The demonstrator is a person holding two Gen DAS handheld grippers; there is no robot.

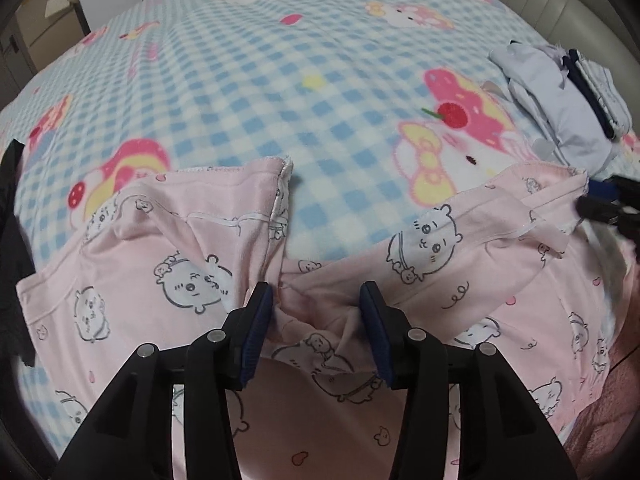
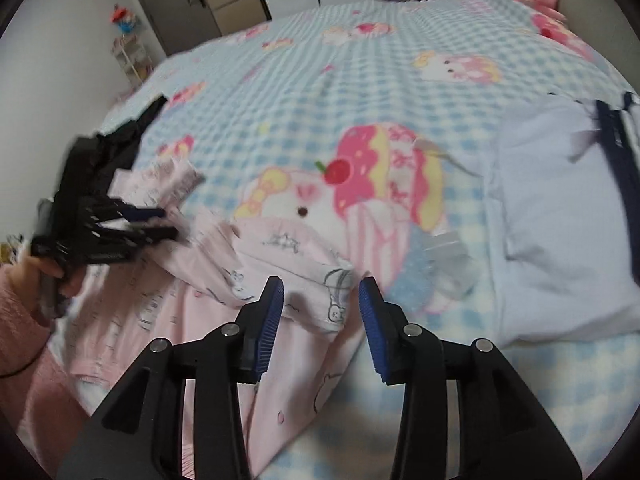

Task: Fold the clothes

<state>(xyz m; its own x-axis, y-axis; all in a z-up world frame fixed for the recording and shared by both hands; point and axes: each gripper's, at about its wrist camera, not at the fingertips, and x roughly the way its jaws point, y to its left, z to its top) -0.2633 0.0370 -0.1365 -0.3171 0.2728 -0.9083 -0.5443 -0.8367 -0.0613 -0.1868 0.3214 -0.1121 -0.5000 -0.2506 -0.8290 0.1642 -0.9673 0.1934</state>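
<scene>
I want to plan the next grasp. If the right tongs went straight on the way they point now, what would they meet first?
Probably the folded corner of the pink cotton garment with cartoon animal prints, lying between the open right tongs; depth is unclear.

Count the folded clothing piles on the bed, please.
1: the pale blue pile at the right side of the checked blanket, beyond the pink pajamas. Others may be hidden.

We see our left hand-held gripper (image 1: 316,320) parted over bunched pink pyjama trousers (image 1: 200,280) at the checked bed's (image 1: 280,80) near edge.
</scene>
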